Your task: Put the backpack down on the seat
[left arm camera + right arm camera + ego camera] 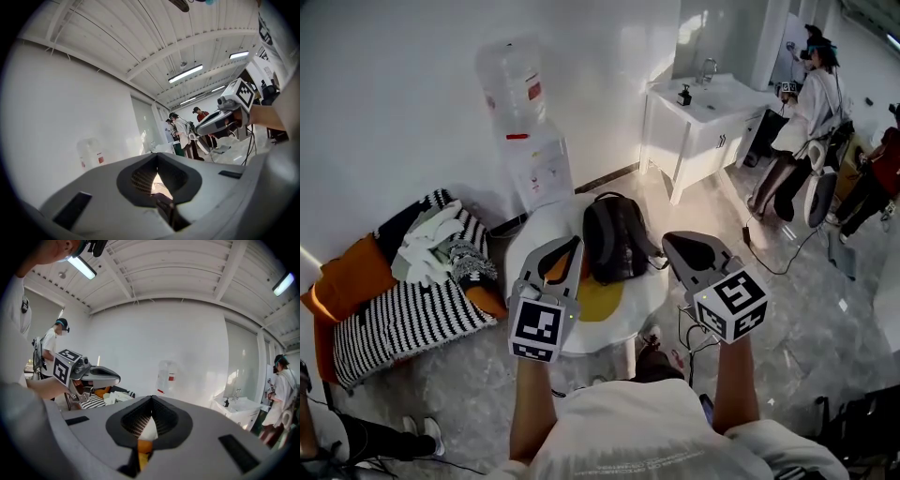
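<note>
The dark backpack lies on the white round seat, partly over its yellow cushion. Neither gripper touches it. My left gripper hovers over the seat's near left side, just left of the backpack, with its jaws shut and nothing in them. My right gripper hangs just right of the backpack, also shut and holding nothing. In the left gripper view the left gripper has its jaws meeting at the tip, and the right gripper shows the same in its own view. Both cameras point up toward the wall and ceiling.
A water dispenser stands against the wall behind the seat. To the left, a low couch holds a striped blanket and piled clothes. A white sink cabinet is at the back right, with people beyond it. Cables run over the floor.
</note>
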Demonstrator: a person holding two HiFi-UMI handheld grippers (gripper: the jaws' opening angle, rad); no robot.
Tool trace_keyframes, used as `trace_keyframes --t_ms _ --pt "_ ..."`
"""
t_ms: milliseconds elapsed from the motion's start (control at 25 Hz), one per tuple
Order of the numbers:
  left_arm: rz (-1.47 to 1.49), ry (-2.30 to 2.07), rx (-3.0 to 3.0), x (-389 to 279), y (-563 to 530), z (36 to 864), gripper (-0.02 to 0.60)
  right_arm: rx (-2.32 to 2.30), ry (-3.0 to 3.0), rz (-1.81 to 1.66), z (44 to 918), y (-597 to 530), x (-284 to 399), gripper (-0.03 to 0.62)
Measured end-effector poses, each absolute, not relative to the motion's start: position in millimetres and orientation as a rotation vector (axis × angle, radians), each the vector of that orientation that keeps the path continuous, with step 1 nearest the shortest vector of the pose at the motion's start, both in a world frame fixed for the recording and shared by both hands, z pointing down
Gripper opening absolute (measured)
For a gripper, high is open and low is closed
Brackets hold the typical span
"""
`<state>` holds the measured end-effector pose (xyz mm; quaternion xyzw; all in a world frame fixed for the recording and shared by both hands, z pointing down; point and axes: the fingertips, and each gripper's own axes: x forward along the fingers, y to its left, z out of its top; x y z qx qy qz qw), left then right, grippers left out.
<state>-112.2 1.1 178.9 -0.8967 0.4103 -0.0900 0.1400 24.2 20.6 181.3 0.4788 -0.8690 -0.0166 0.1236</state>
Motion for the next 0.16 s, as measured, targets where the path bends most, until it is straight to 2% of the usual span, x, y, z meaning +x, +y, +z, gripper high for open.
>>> trace_keyframes --t_ms 160 --pt "-0.268 1.183 -2.593 -109.6 -0.3 186.4 -0.008 1.386 -2.553 -0.039 187.4 20.0 24.3 0.003"
